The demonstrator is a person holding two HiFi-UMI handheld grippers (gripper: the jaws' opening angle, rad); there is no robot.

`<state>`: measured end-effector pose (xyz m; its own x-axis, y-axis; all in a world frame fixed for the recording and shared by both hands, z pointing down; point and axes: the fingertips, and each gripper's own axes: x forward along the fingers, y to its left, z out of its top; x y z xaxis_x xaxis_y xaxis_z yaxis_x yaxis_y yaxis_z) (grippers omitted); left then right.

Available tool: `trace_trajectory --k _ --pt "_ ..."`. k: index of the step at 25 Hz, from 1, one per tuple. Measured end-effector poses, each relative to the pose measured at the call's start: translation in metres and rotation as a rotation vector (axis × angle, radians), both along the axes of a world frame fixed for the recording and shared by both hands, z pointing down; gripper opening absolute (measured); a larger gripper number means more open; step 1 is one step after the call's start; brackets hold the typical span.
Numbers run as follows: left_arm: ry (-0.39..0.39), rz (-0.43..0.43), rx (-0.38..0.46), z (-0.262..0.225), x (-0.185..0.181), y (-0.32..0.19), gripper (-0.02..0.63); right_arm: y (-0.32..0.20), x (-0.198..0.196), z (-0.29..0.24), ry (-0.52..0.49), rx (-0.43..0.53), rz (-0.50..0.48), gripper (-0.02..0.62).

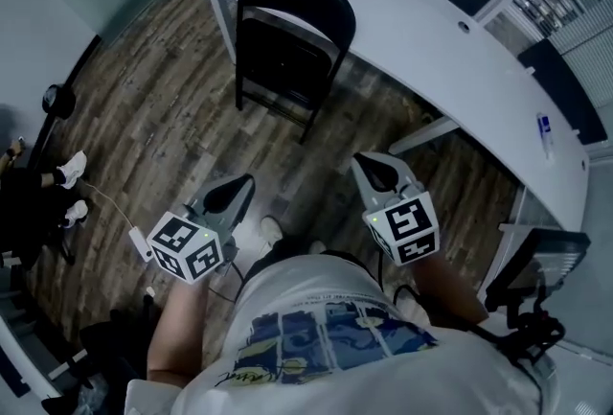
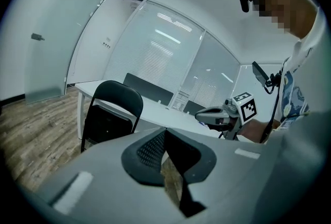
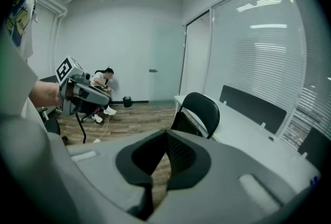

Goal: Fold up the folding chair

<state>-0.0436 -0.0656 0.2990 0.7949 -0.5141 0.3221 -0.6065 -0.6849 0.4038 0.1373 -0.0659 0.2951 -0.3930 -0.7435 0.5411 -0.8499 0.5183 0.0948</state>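
In the head view, the black metal folding chair with the rounded backrest [image 1: 292,49] is standing unfolded just beside the edge of the long white curved table [image 1: 412,11], probably parked there as ordinary seating; the left gripper [image 1: 233,194] and the right gripper [image 1: 381,172] are hanging in front of the person's body, well apart from the chair and aiming toward it, which I am reading as an approach; grey-brown wood-look floor planks [image 1: 163,116] are stretching between them. In the left gripper view, that gripper's jaws are pressing together on nothing; glass partitions with blinds [image 2: 170,57] are closing off the room behind the table. In the right gripper view, its jaws are likewise clenched and empty; a seated person [image 3: 105,83] is resting by the far wall.
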Motion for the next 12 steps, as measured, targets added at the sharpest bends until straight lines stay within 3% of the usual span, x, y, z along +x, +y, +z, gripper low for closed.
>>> trace_trajectory --k 12 --pt "-0.023 0.016 0.001 -0.007 0.062 0.064 0.002 0.067 0.031 -0.007 -0.027 0.025 -0.056 0.003"
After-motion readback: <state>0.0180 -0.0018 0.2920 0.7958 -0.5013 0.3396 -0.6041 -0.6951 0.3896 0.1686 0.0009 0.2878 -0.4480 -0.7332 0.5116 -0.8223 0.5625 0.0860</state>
